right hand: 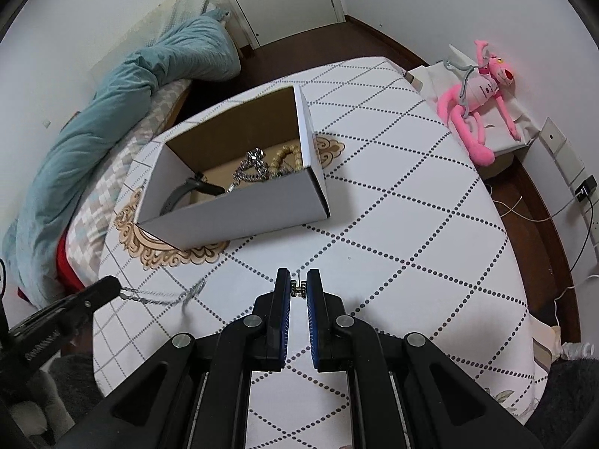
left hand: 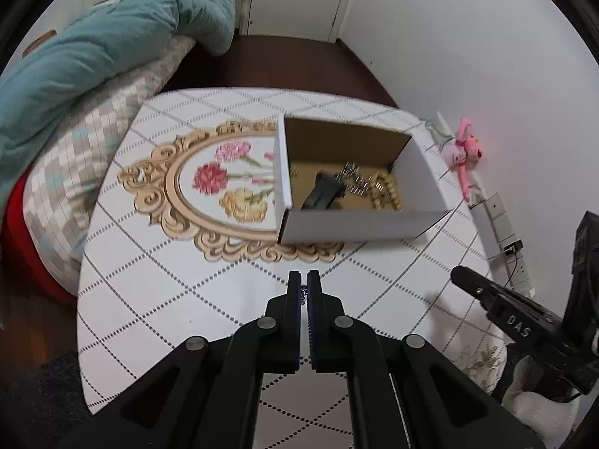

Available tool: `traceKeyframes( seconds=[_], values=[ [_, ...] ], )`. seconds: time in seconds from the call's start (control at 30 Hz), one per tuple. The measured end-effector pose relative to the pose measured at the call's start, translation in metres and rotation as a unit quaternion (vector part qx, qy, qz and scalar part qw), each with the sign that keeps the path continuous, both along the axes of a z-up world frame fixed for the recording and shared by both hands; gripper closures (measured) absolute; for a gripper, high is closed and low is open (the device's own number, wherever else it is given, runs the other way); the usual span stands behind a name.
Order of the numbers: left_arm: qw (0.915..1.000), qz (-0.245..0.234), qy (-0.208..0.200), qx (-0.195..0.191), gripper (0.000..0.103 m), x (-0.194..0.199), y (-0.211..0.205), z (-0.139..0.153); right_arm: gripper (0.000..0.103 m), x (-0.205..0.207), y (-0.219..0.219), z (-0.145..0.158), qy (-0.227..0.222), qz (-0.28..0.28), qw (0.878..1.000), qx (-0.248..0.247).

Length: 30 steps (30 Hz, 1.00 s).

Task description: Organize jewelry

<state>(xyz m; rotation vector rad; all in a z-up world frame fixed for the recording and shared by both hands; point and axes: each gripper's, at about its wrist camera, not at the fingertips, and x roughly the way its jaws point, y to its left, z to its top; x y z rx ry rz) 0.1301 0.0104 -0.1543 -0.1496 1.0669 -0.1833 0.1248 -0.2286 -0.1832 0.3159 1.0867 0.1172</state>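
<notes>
A white cardboard box [left hand: 359, 224] stands open on the table; it also shows in the right wrist view [right hand: 239, 205]. Inside lie a black band [left hand: 322, 191], a silver chain [left hand: 352, 177] and a gold bead bracelet [left hand: 385, 194]. My left gripper [left hand: 304, 292] is shut on a silver chain [right hand: 161, 295] that hangs from its tip above the table. My right gripper [right hand: 298, 288] is shut on a small metal piece [right hand: 298, 289], in front of the box. The right gripper also shows in the left wrist view [left hand: 464, 277].
The table [right hand: 411, 224] has a white cloth with dotted diamonds and a floral oval print [left hand: 224, 187]. A bed with a teal blanket [left hand: 93, 56] lies to the left. A pink plush toy [right hand: 479, 89] and wall sockets [right hand: 584, 187] are at the right.
</notes>
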Motion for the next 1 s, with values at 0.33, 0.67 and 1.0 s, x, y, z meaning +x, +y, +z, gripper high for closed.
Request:
traceKeyframes(
  seconds=[0.33, 0.67, 1.0],
  values=[
    [0.9986, -0.011, -0.043, -0.030, 0.102, 0.021, -0.001, 0.063, 0.094, 0.014, 0.000, 0.054, -0.042, 0.019, 0.999, 0.018],
    [0.9976, -0.029, -0.056, -0.027, 0.102, 0.096, -0.022, 0.092, 0.094, 0.088, 0.014, 0.095, -0.057, 0.066, 0.996, -0.002],
    [0.9993, -0.026, 0.028, -0.001, 0.102, 0.151, -0.029, 0.026, 0.094, 0.159, 0.025, 0.055, 0.010, 0.092, 0.996, -0.020]
  ],
)
